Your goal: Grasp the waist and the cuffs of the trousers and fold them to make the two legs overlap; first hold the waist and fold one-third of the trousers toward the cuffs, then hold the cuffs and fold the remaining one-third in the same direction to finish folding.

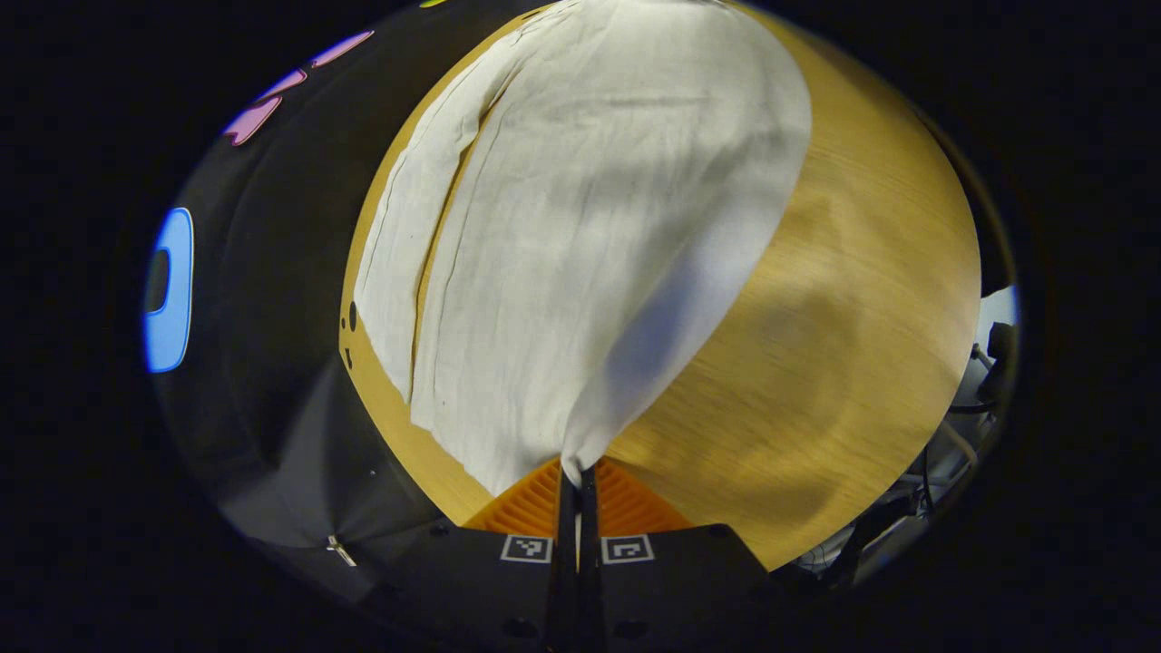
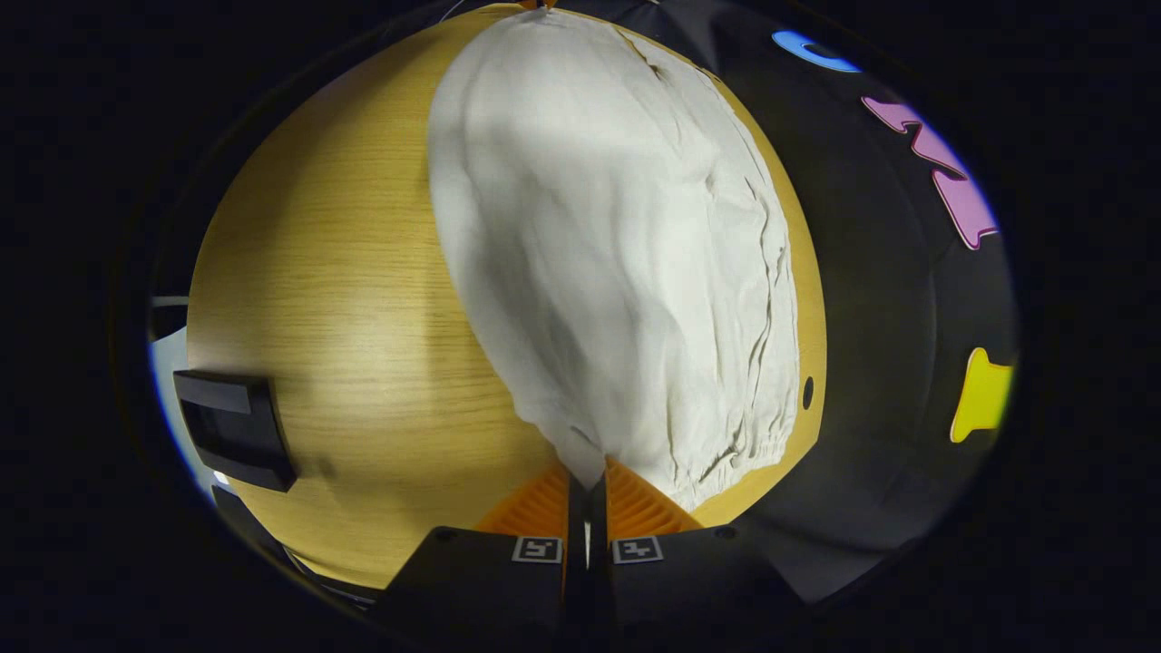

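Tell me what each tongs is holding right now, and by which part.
Both hold the white trousers. The left tongs pinch an edge at the cuff end; the right tongs pinch the edge at the gathered waist end.

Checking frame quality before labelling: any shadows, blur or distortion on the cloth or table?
Left gripper view: soft shadow across the trousers near the left gripper and on the table; fisheye bows the table edge. Right gripper view: shadow down the trousers' left side above the right gripper; wood grain slightly soft; no glare.
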Demonstrator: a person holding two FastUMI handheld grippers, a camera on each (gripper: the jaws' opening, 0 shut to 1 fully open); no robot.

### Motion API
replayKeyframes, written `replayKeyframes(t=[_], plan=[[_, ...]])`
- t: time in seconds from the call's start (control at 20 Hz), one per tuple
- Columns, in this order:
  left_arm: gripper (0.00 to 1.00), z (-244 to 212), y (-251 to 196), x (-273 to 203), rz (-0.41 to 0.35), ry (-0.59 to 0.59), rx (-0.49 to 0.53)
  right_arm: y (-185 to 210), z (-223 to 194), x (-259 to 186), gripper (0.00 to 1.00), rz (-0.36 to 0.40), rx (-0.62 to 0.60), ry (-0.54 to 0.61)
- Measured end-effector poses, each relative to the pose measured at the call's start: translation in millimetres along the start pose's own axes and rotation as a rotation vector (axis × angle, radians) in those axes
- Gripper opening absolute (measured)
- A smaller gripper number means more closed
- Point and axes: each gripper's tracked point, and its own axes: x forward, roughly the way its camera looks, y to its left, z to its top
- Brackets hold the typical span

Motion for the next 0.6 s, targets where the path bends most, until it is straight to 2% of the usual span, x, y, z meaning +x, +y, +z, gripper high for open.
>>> replayKeyframes(t=[0.25,0.45,0.6], plan=[[0.05,2.0,15.1,-16.3,0.082,-0.041,-0.035,-17.5,-0.9,-11.8,0.05,-0.071,0.069,-0.002],[0.06,10.2,58.7,-34.0,0.17,-0.08,-0.051,-43.2,-0.3,-22.3,0.05,-0.145,0.1,-0.012],[0.06,20.1,101.7,-46.4,0.276,-0.11,-0.062,-70.7,1.1,-26.5,0.05,-0.2,0.184,-0.012]])
